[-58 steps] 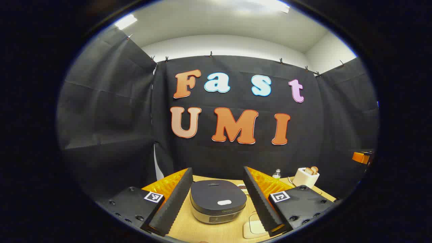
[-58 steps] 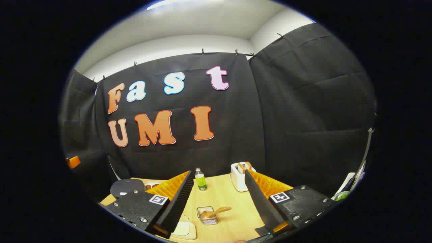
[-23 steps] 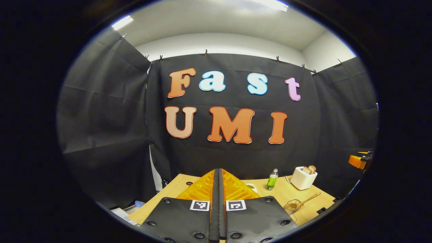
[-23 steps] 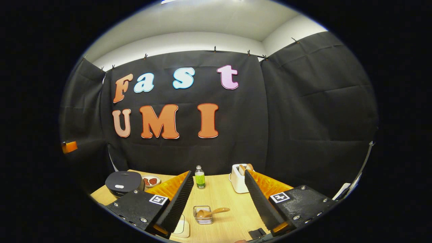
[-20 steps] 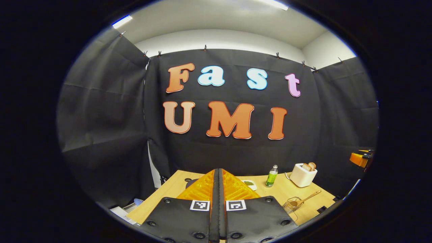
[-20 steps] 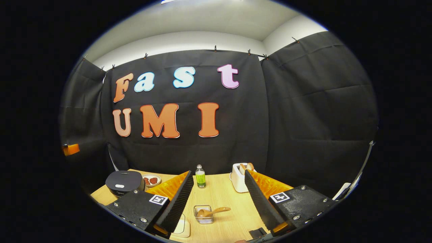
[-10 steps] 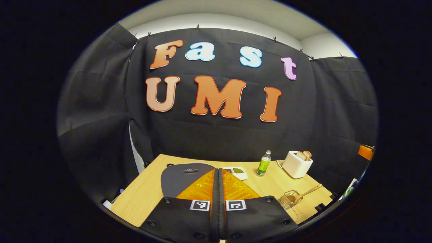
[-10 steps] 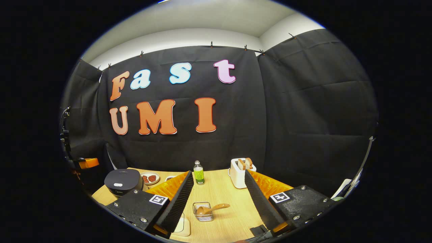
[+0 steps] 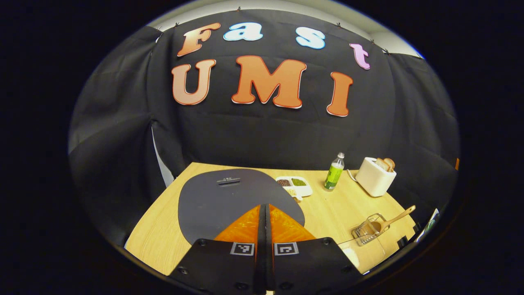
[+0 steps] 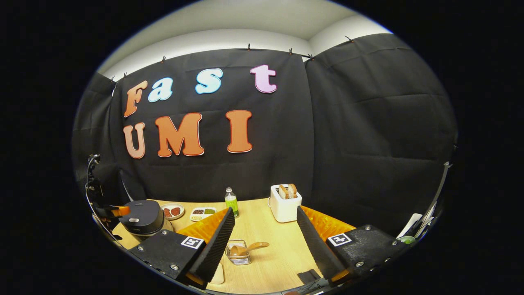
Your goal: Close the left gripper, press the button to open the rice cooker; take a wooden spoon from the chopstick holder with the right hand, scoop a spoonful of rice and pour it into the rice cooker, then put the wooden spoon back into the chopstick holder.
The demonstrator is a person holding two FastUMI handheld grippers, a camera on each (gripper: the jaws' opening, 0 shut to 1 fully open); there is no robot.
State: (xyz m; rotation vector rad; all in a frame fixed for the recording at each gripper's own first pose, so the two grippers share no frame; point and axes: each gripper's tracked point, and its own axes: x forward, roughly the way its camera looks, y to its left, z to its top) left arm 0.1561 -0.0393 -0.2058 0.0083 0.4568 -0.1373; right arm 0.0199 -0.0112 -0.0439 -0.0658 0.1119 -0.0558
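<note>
- We have dropped the clenched left gripper (image 9: 265, 213) onto the rice cooker (image 9: 229, 200) lid; the press is starting.
- Right gripper (image 10: 264, 235) stays released.
- The wooden spoon (image 10: 245, 248) rests in its holder (image 10: 238, 252).

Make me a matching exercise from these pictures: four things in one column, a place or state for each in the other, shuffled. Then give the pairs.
Things:
1. left gripper
2. right gripper
3. wooden spoon
4. toaster

Places or states:
A. holds two slices of bread
B. lies in the wire chopstick holder, handle sticking out
C. shut, over the rice cooker lid
D. open, holding nothing

Pairs: 1-C, 2-D, 3-B, 4-A
</note>
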